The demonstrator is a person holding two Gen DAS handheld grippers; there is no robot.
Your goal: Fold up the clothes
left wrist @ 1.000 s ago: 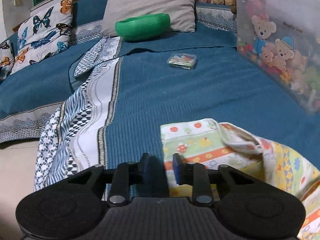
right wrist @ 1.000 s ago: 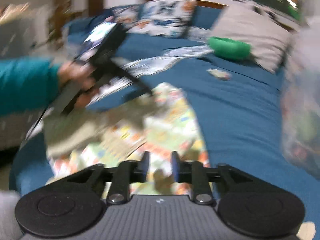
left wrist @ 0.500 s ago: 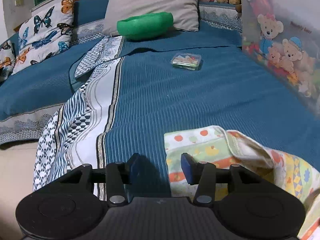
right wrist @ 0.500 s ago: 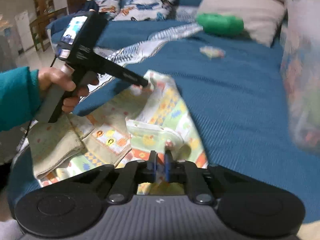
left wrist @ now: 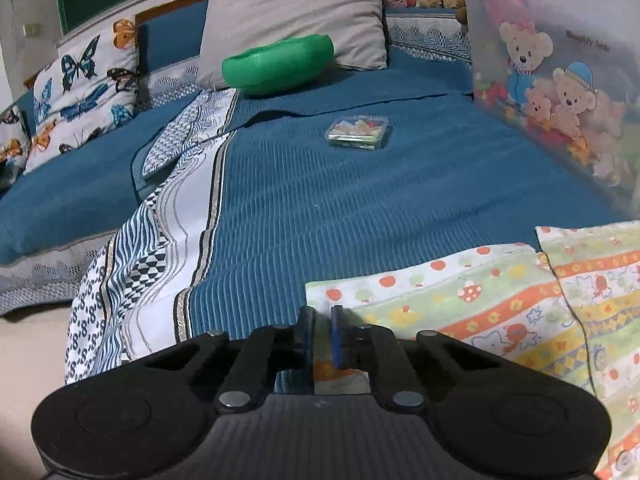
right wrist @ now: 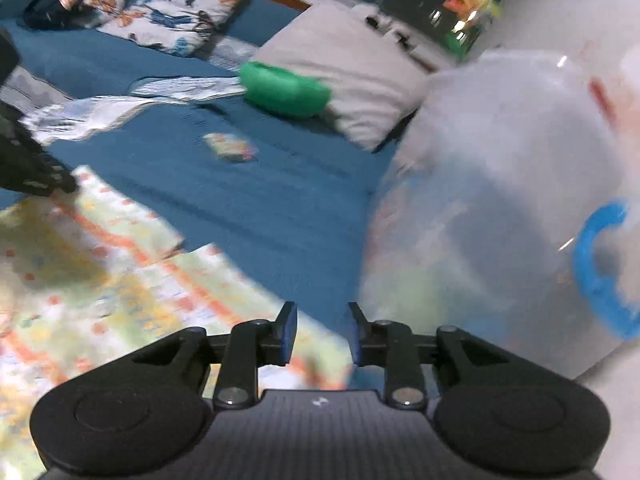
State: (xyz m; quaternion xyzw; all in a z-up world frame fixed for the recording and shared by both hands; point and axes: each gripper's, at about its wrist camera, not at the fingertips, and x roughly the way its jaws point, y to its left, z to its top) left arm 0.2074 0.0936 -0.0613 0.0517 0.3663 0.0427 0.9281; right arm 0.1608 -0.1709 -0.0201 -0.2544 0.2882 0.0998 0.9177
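A child's printed garment (left wrist: 480, 308) with orange, green and yellow bands lies spread on the blue bedspread (left wrist: 340, 208). My left gripper (left wrist: 322, 334) is shut on the garment's near left corner. In the right wrist view the garment (right wrist: 112, 280) lies at lower left, blurred. My right gripper (right wrist: 322, 330) is open and empty, over the garment's right edge. The left gripper's tip (right wrist: 44, 176) shows at the garment's far left corner.
A clear storage bin with teddy bear print (left wrist: 560, 92) stands on the right, close to my right gripper (right wrist: 500, 200). A small clear box (left wrist: 358, 132), a green bowl (left wrist: 280, 64), a grey pillow (left wrist: 296, 16) and a butterfly pillow (left wrist: 84, 88) lie further back. The bed edge is at left.
My left gripper opened, then shut on the garment's corner. My right gripper had shut on the cloth, then let go and swung right toward the bin. The garment now lies flatter.
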